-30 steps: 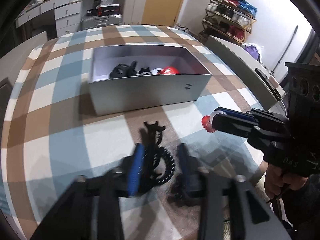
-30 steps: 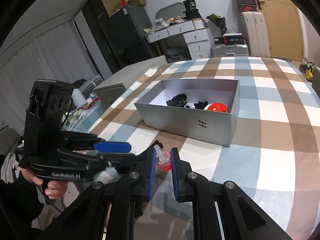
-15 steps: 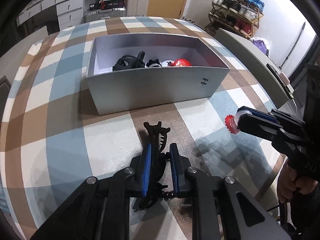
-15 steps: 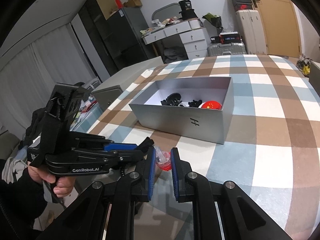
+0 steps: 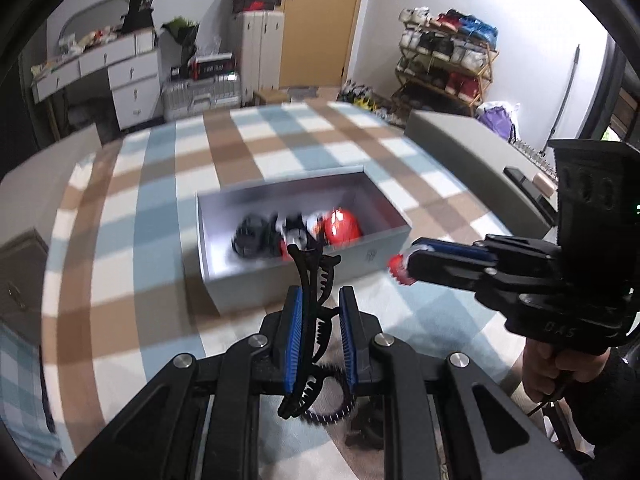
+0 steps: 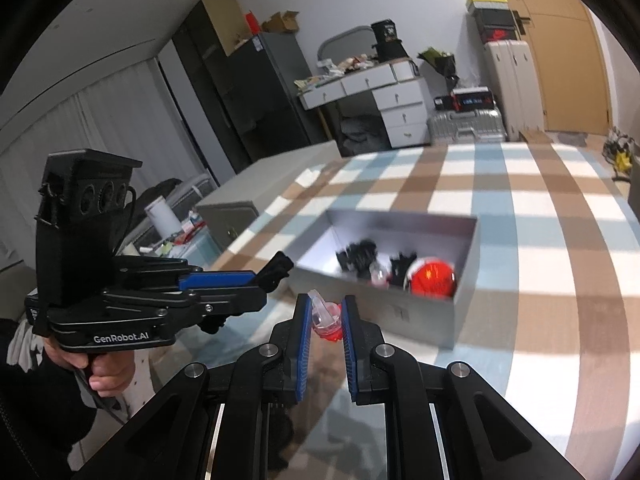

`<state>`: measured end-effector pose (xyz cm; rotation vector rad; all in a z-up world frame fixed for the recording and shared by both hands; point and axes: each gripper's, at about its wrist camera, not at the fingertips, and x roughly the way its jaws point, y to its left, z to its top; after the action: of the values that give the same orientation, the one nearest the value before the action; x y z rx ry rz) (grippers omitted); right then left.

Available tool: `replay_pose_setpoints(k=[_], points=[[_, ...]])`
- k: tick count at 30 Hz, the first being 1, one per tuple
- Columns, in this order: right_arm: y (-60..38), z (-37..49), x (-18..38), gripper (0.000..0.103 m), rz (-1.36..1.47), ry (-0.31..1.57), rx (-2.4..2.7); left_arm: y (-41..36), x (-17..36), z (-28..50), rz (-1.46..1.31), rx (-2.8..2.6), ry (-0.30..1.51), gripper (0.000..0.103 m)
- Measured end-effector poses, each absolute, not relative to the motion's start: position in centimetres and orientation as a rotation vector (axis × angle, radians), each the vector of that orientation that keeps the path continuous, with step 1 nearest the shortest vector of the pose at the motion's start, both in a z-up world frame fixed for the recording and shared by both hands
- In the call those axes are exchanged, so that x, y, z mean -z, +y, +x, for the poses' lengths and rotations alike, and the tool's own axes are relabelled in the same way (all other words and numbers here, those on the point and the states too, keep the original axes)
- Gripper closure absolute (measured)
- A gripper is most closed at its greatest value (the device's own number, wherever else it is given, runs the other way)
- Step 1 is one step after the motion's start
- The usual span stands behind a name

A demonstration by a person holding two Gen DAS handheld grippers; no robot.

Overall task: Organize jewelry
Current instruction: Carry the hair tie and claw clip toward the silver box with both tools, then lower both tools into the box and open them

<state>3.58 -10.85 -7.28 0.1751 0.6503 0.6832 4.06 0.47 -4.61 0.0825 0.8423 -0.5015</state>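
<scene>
My left gripper is shut on a black claw hair clip, lifted off the checked cloth just in front of the grey box. The clip's tip sticks up past the blue pads. My right gripper is shut on a small red and clear piece, also near the box's front wall. The box holds black clips and a red ball. Each gripper shows in the other's view: the right gripper with its red piece, the left gripper with the clip.
A checked tablecloth covers the table. Grey cabinets stand beside it, one on the right and one on the left. A dark blurred item lies on the cloth under my left fingers. Drawers, a suitcase and a shoe rack stand far behind.
The left gripper shut on the black clip and lifted it off the cloth toward the box. The right gripper rose a little, still holding the red piece.
</scene>
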Motion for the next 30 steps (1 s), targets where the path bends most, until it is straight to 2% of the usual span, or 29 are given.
replay_pose_setpoints(k=[12, 30], points=[[-9.6, 8.2, 5.4, 0.089, 0.138, 0.617, -0.673, -0.2, 3.4, 8.9, 0.201, 0.530, 0.785, 0.090], [-10.3, 12.7, 7.8, 0.089, 0.141, 0.691, -0.608, -2.4, 5.6, 13.0, 0.184, 0.665, 0.889, 0.090]])
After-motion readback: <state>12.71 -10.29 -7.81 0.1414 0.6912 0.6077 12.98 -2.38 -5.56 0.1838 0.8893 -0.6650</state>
